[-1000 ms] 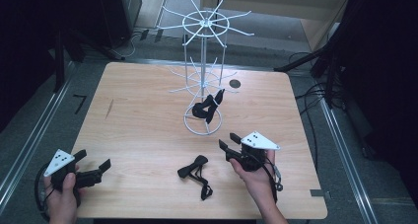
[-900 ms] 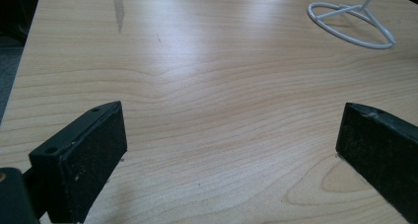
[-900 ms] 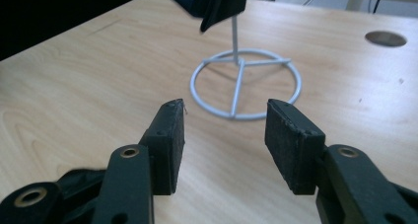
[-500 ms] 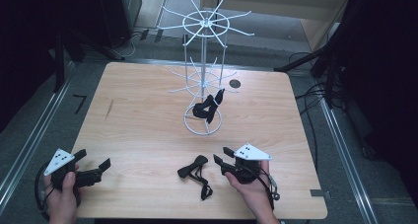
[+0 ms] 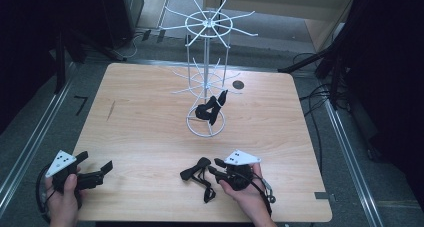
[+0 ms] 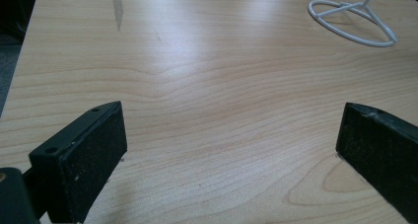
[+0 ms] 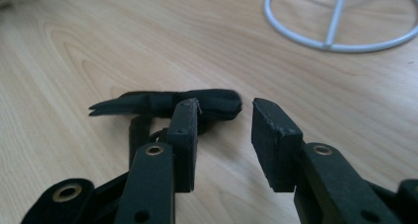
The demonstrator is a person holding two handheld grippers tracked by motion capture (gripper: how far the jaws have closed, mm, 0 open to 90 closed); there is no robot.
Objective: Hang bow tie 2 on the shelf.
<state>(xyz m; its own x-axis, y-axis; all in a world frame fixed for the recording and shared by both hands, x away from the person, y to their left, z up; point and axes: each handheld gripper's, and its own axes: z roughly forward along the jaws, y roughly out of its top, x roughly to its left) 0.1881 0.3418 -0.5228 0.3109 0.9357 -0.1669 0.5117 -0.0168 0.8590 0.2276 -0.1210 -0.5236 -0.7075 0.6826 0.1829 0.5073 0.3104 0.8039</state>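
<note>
The black strap (image 5: 199,176) lies on the table (image 5: 140,127) near its front edge, long axis running left-back to right-front, just beside the slightly parted right gripper (image 5: 216,170), while the left gripper (image 5: 103,169) gapes wide.

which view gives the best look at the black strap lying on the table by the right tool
The right gripper view: the black strap lies close up, just beyond the open right tool. The high view shows the black strap whole but small, left of the tool. The left gripper view looks across bare table.
</note>
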